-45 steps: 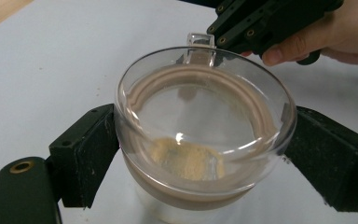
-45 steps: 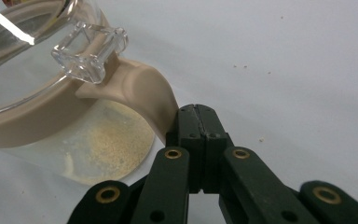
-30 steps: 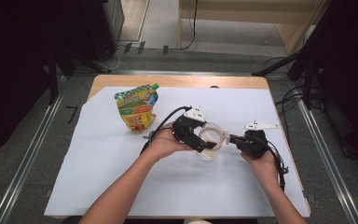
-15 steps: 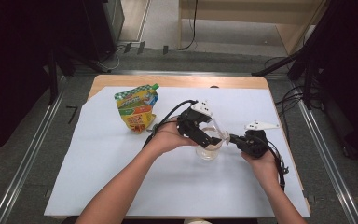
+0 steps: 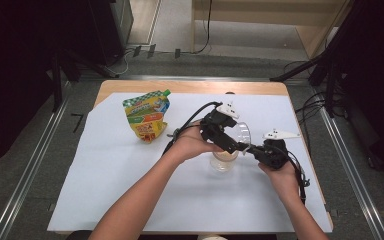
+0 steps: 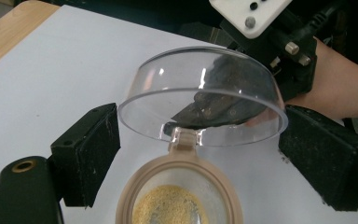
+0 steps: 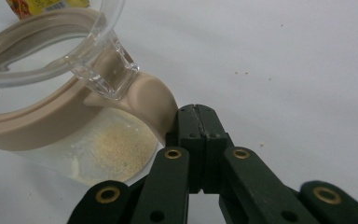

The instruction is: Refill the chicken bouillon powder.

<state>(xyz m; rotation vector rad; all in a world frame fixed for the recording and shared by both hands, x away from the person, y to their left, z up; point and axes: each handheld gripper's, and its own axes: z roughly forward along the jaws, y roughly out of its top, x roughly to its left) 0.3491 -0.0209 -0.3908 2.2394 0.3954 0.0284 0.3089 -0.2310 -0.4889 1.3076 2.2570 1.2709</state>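
A clear jar [image 5: 224,161] with a beige rim [image 6: 127,193] stands mid-table with yellow grains [image 6: 167,206] at its bottom. Its clear dome lid [image 6: 200,88] is swung up on the hinge [image 7: 106,74]. My left gripper [image 6: 203,128] is open, one jaw on each side of the raised lid; in the high view the left gripper [image 5: 232,144] reaches over the jar from the left. My right gripper [image 7: 196,115] is shut, its tip against the beige hinge tab [image 7: 149,100]. From the high view, the right gripper [image 5: 254,149] comes in from the jar's right.
A colourful spouted pouch [image 5: 147,116] lies at the back left of the white sheet [image 5: 105,190] covering the wooden table [image 5: 130,86]. A few crumbs [image 7: 242,73] dot the sheet near the jar. The left gripper's cable [image 5: 190,120] loops toward the pouch.
My left gripper has risen and moved farther back and slightly right above the jar, and the lid now stands up behind it. The right gripper has stayed at the jar's right side.
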